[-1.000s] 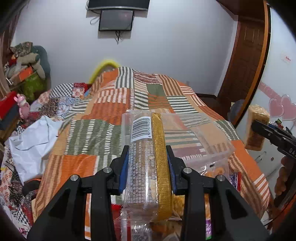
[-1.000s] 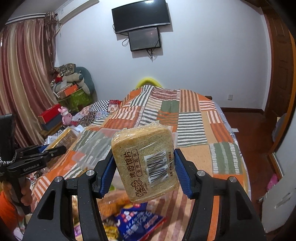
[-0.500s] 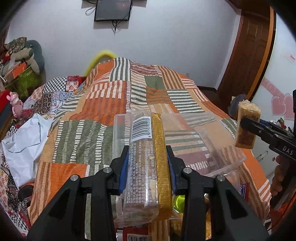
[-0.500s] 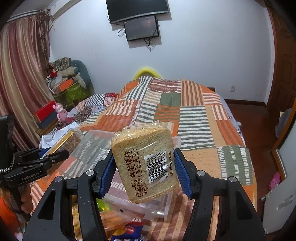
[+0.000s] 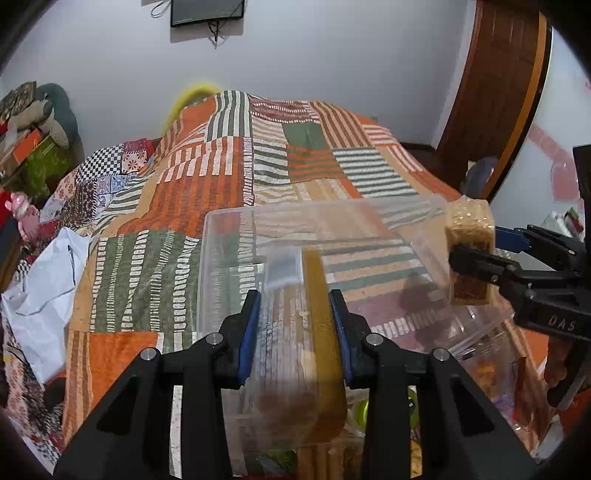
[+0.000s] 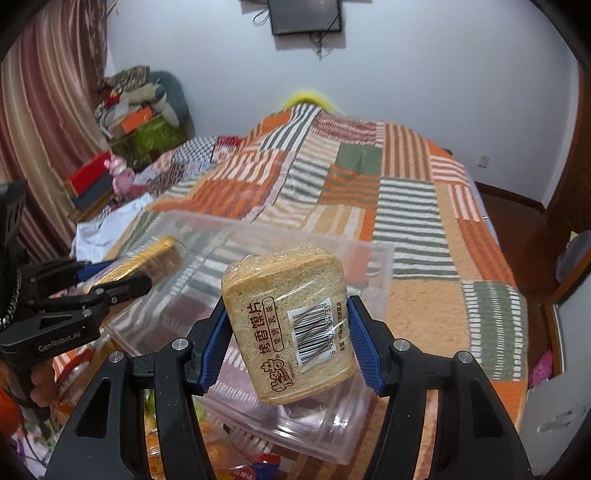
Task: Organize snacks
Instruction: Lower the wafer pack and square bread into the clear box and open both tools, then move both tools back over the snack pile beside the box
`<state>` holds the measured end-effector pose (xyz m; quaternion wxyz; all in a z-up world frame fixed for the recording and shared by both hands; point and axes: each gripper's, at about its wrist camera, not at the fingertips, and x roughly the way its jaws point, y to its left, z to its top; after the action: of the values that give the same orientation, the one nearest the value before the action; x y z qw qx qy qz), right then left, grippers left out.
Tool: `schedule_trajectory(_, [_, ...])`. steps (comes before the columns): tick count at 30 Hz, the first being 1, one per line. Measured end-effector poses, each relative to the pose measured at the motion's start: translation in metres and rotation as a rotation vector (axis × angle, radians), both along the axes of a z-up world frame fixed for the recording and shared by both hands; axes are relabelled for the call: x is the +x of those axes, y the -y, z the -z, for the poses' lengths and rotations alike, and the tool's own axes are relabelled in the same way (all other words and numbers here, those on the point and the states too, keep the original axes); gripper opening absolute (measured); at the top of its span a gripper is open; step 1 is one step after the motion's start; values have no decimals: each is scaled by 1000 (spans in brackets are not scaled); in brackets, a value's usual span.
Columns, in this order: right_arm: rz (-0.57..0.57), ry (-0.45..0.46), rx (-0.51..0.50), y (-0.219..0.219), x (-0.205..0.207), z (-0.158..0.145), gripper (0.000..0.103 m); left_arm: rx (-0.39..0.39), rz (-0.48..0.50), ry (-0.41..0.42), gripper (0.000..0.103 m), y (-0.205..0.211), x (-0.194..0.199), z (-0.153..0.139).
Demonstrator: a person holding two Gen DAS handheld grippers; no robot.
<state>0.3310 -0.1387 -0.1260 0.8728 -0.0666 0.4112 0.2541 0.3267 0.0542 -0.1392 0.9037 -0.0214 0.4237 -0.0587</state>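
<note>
Over clear bin (image 6: 384,266), both snacks (lower)

The toast packet (image 6: 290,325) reads "烤香馍片"; the left tongs (image 6: 122,275) "GenRobot.AI"; the right tongs (image 5: 476,254) apparently "DAS".

Patchwork quilt (image 5: 229,192) in orange, green and white stripes covers the bed. White bag (image 5: 44,295) crumpled at its left edge, near a pink toy (image 5: 20,208). Dark screen (image 6: 304,14) on the white wall (image 6: 424,66), cables hanging below. Striped curtain (image 6: 48,110) left, clutter pile (image 6: 140,107) in the corner. Wooden door (image 5: 495,92) right.
</note>
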Motion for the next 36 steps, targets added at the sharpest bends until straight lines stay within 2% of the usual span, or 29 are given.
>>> schedule_trajectory(1, [3, -5, -7, -1, 1, 2, 57, 1, 8, 3, 28, 1, 1, 0])
schedule_trajectory(2, [3, -10, -11, -1, 2, 4, 57, 8, 15, 3, 28, 2, 1, -1])
schedule_trajectory(9, [1, -70, -14, 1, 9, 16, 58, 37, 17, 7, 28, 4, 5, 0])
schedule_trajectory(12, [1, -64, -13, 2, 6, 14, 57, 23, 24, 3, 28, 4, 2, 1])
schedule_trajectory(16, [1, -37, -19, 2, 1, 4, 57, 46, 37, 11, 29, 9, -6, -1])
schedule_trajectory(18, [6, -16, -23, 3, -3, -3, 58, 46, 37, 17, 32, 9, -11, -5])
schedule_trajectory(23, [7, 12, 0, 9, -17, -21, 60, 53, 5, 51, 55, 4, -27, -20])
schedule_trajectory(25, [9, 25, 5, 10, -21, -26, 62, 54, -7, 69, 60, 2, -36, -28])
schedule_trajectory(29, [12, 52, 22, 14, -36, -39, 65, 52, -16, 98, 69, -1, -56, -44])
schedule_trajectory(36, [10, 95, 58, 22, -68, -56, 66, 64, -22, 137, 77, -1, -95, -62])
